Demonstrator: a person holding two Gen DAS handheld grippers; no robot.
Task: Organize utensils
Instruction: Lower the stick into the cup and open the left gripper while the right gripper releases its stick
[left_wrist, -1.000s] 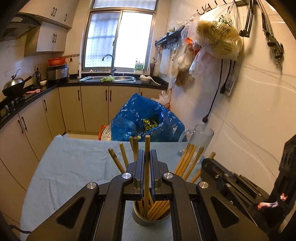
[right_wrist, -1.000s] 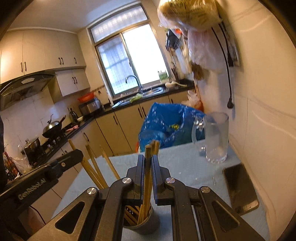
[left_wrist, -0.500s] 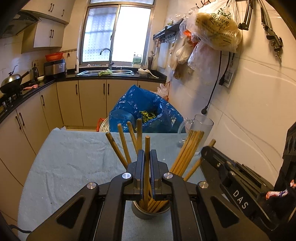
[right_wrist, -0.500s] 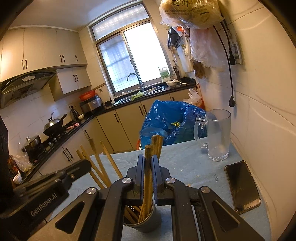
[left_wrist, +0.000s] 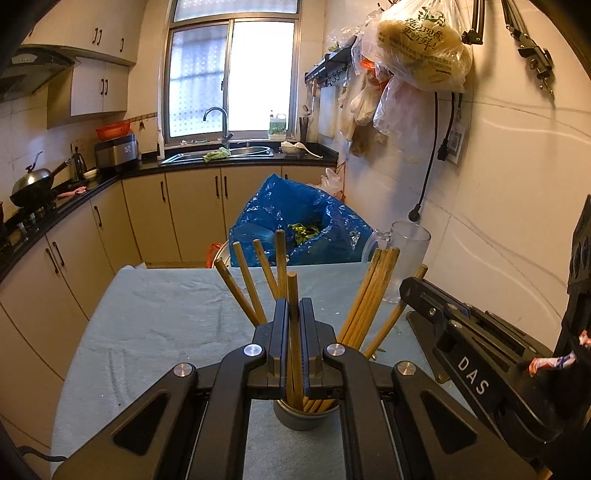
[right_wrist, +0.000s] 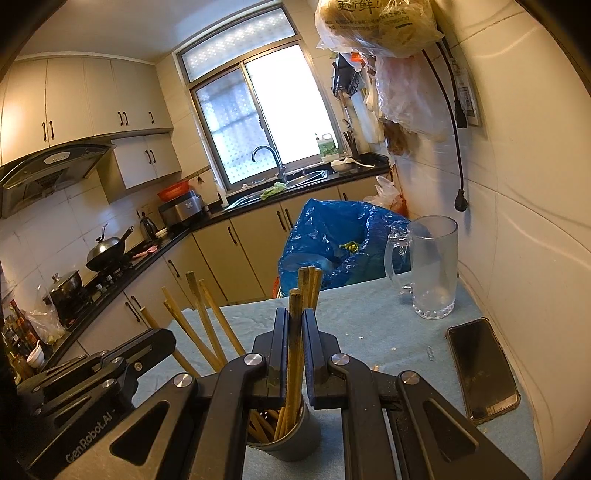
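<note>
I see matt black plastic fingers (left_wrist: 283, 343) on my left gripper (left_wrist: 294, 343), with bright metal pivot pins, pinching a bare, dull wooden chopstick (left_wrist: 293, 295), and my right gripper (right_wrist: 295, 347) looks the same around a darker-stained wooden chopstick (right_wrist: 294, 332). Both sticks stand in a dull grey metal cup (right_wrist: 291, 439) on a pale blue-grey woven tablecloth (left_wrist: 155, 325), soft and faintly creased. On the far right I make out a clear, slightly frosted glass mug (right_wrist: 432, 269), a glossy black phone (right_wrist: 482, 373), and beyond the table a crinkled, shiny blue plastic bag (left_wrist: 288, 225).
</note>
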